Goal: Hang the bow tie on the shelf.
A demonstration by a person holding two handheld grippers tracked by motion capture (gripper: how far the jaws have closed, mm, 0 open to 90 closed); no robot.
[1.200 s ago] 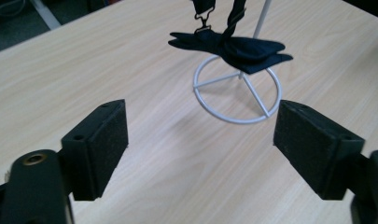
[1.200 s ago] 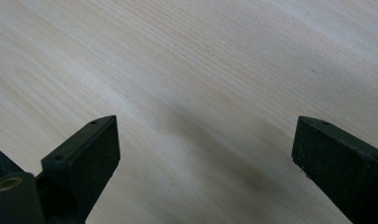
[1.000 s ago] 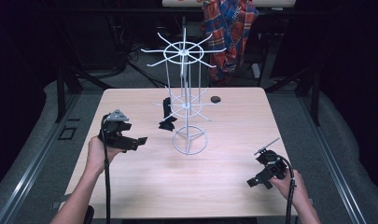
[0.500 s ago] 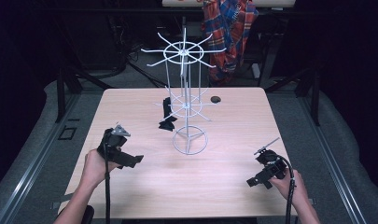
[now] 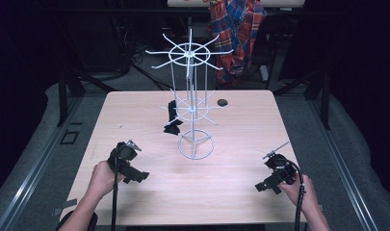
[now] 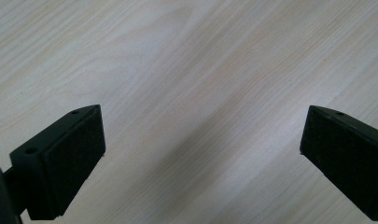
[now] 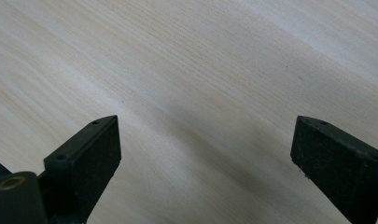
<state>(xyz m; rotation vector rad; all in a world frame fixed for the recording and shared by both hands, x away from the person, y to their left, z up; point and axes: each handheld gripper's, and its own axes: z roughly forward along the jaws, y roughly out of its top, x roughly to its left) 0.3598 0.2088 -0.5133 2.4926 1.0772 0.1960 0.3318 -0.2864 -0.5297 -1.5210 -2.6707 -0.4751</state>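
Observation:
A white wire rack [image 5: 193,106] with two tiers of radiating arms stands on a ring base near the middle of the wooden table [image 5: 240,125]. A black item [image 5: 172,117] hangs from a lower arm on its left side and reaches the tabletop. My left gripper [image 5: 135,175] is held low at the front left, jaws wide apart over bare wood [image 6: 196,116]. My right gripper [image 5: 265,186] sits at the front right, jaws also wide apart with only wood [image 7: 200,116] between them.
A small black round object [image 5: 222,102] lies on the table behind the rack to the right. A plaid cloth [image 5: 236,33] hangs beyond the far edge. Dark floor and metal rails [image 5: 33,159] flank the table.
My left gripper has come back toward the front edge and dropped lower over the table. The right gripper has stayed where it was.

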